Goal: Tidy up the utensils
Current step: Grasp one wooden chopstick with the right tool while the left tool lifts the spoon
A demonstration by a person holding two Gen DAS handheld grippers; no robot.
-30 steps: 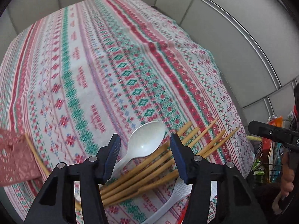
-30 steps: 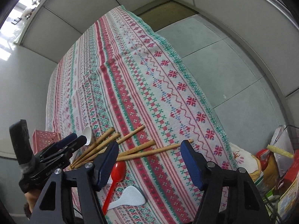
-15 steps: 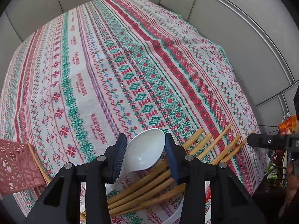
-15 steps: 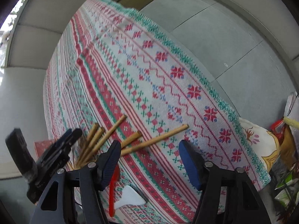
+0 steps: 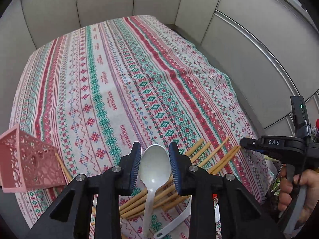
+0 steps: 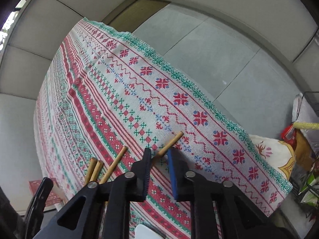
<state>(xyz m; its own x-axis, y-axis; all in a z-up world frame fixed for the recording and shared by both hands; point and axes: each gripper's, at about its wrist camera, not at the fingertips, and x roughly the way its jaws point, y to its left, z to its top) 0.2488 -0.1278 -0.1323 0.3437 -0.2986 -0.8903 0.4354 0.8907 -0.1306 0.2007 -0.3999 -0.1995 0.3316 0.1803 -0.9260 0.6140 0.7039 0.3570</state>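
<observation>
My left gripper (image 5: 155,155) is shut on the bowl of a white plastic spoon (image 5: 154,166) and holds it above the patterned tablecloth (image 5: 119,83). Several wooden chopsticks (image 5: 211,155) lie fanned out on the cloth under it. My right gripper (image 6: 159,159) has its jaws narrowed around one chopstick (image 6: 171,142) near the cloth's right edge; whether the pads touch it is unclear. Other chopsticks (image 6: 113,166) lie to its left. A pink perforated basket (image 5: 26,163) stands at the left edge with a chopstick in it.
A white flat utensil handle (image 5: 175,223) lies under the left gripper. The right gripper also shows at the right of the left wrist view (image 5: 249,144). Bags and packets (image 6: 299,143) stand on the floor past the table's right edge. Grey walls surround the table.
My left gripper closed on the white spoon and lifted it off the chopsticks. My right gripper moved down to the rightmost chopstick and its jaws narrowed around it.
</observation>
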